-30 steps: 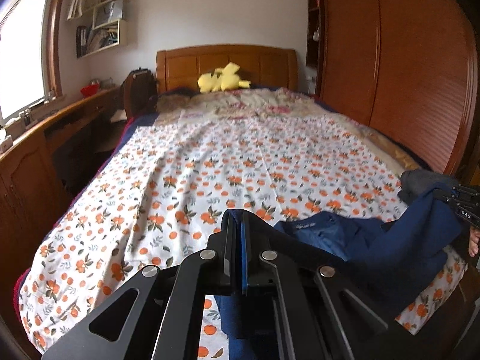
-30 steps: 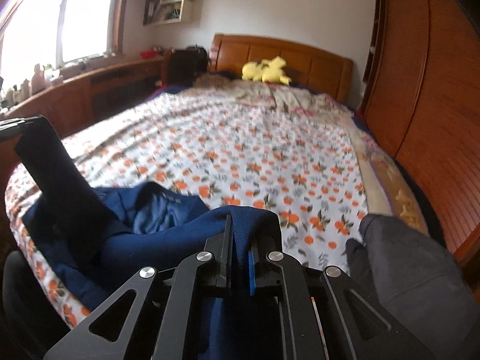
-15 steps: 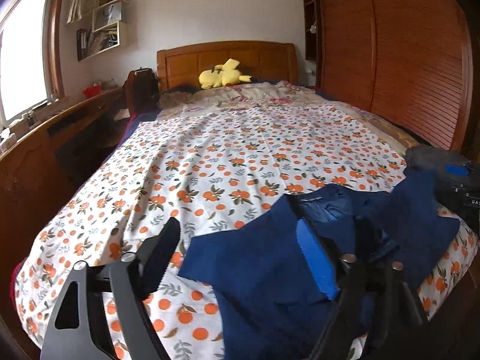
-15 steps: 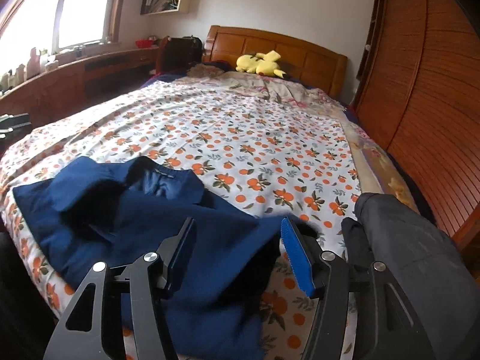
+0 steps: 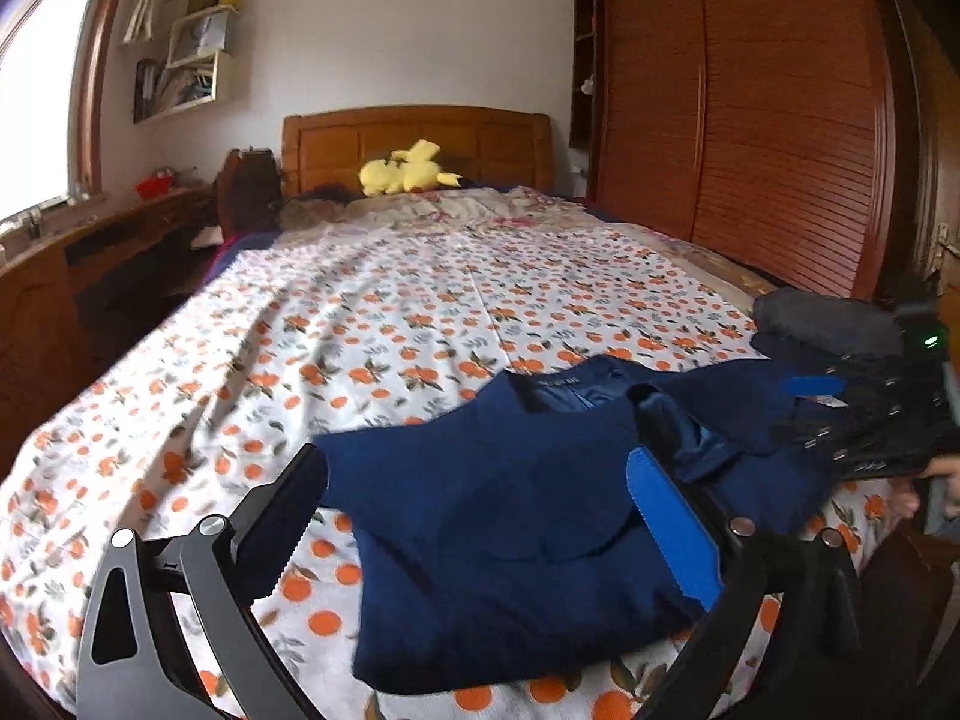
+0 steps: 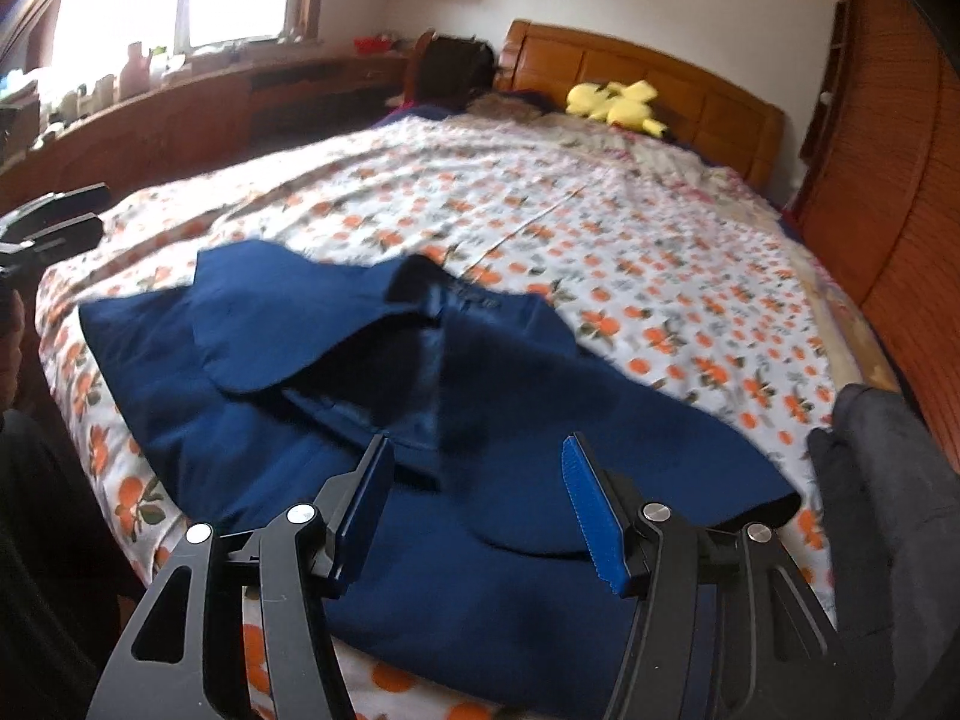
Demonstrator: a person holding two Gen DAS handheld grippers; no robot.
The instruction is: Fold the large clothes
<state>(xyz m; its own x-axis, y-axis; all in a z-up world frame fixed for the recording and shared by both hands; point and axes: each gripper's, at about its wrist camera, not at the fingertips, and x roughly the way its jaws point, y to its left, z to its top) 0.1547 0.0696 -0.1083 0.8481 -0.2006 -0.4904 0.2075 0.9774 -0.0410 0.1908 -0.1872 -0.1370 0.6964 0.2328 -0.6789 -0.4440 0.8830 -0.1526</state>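
Note:
A dark blue jacket (image 5: 510, 516) lies spread on the near end of the bed, collar toward the headboard; it also shows in the right wrist view (image 6: 372, 372). My left gripper (image 5: 474, 480) is open and empty, its jaws wide apart just above the jacket's left part. My right gripper (image 6: 477, 474) is open and empty above the jacket's near edge. The right gripper (image 5: 864, 420) shows at the jacket's right side in the left wrist view. The left gripper (image 6: 54, 225) shows at the far left in the right wrist view.
The bed has an orange-print sheet (image 5: 420, 300) and a wooden headboard (image 5: 420, 138) with a yellow plush toy (image 5: 408, 168). A dark grey garment (image 6: 888, 480) lies at the bed's right near corner. A wooden wardrobe (image 5: 750, 120) stands right, a wooden counter (image 6: 180, 114) left.
Both grippers were shut on the jacket a second ago and have opened and let it go. The jacket now lies flat on the bed, and both grippers have pulled back a little.

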